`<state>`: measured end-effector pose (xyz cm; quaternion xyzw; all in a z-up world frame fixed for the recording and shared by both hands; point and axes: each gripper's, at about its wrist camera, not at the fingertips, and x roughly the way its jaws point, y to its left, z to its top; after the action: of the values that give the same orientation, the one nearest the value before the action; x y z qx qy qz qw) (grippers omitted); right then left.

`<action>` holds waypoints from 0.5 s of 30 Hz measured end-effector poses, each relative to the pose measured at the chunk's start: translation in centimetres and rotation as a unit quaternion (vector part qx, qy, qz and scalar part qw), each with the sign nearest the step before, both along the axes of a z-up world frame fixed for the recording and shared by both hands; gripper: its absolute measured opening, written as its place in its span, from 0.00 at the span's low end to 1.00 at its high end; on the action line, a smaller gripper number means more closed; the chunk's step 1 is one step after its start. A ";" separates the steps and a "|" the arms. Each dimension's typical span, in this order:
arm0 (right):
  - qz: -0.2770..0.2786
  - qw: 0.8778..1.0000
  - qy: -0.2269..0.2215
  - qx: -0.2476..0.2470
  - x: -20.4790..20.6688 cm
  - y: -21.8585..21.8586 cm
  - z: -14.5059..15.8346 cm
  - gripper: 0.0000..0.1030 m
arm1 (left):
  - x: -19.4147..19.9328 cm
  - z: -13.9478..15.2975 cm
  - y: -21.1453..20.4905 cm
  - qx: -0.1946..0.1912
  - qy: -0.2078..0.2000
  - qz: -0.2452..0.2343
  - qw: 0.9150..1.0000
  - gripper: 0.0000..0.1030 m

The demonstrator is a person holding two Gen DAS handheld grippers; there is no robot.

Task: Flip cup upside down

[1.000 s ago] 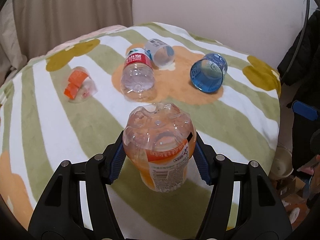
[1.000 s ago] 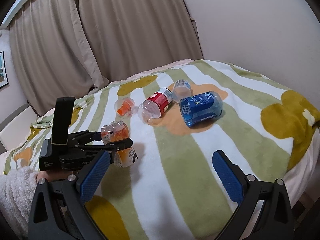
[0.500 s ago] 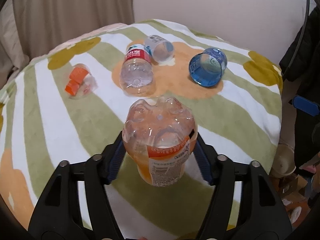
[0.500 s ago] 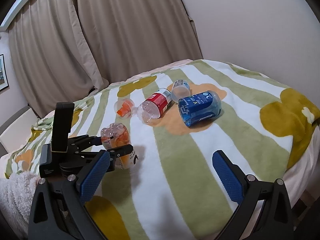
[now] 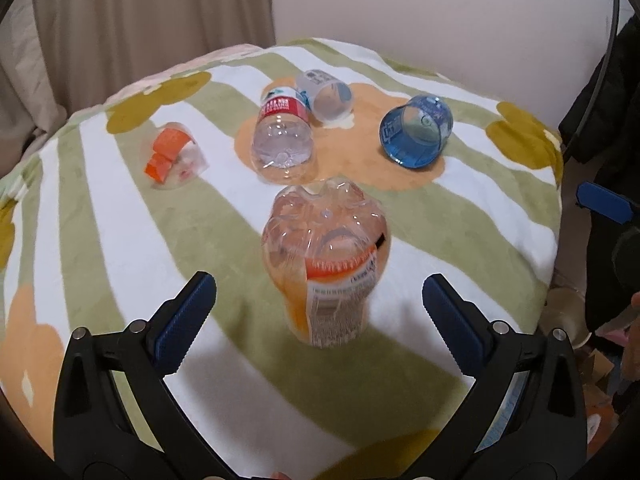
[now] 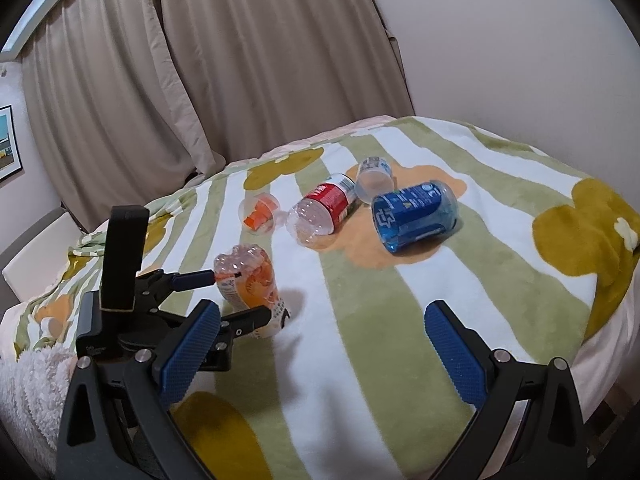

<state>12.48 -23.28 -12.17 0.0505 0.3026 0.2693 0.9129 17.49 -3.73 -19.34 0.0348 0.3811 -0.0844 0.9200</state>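
An orange-labelled plastic cup (image 5: 326, 264) stands upside down on the striped blanket (image 5: 100, 216) between the left gripper's (image 5: 319, 300) spread jaws; the right gripper (image 6: 320, 344) also gapes. It looks light, thin, crushable; hold its labelled middle

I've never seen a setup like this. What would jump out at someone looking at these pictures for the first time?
Probably the orange-labelled cup cut from a bottle, standing upside down on the green-striped blanket between the wide-open blue pads of the left gripper. Behind it lie more cut-off bottle cups on their sides: a bright blue cup, a red-labelled one and a small orange one. The right gripper is open and empty.
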 end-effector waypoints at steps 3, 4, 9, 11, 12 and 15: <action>0.002 1.000 -0.016 -0.006 -0.8 0.3 1.4 0.99 | -1.2 1.4 0.4 -0.009 -0.009 0.006 1.000 1.00; 0.000 1.000 -0.021 -0.011 -1.0 0.4 2.0 0.99 | -1.7 2.2 0.6 -0.011 -0.017 0.008 1.000 1.00; -0.005 0.997 -0.063 -0.035 -2.9 1.2 6.0 0.99 | -4.6 8.0 1.8 -0.037 -0.085 0.020 0.995 1.00; -0.009 0.995 -0.087 -0.043 -3.9 1.5 8.2 0.99 | -5.9 10.7 2.1 -0.051 -0.117 0.021 0.992 1.00; -0.012 0.994 -0.101 -0.047 -4.4 1.7 9.3 0.99 | -6.8 12.4 2.3 -0.058 -0.138 0.023 0.988 1.00; -0.035 0.987 -0.144 -0.069 -6.1 2.3 13.0 0.99 | -9.3 16.3 2.9 -0.065 -0.195 0.036 0.978 1.00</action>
<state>6.36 -21.03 0.84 -0.0412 0.1837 0.2206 0.9570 8.22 -0.86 -3.06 -0.0234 0.1888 -0.0671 0.9794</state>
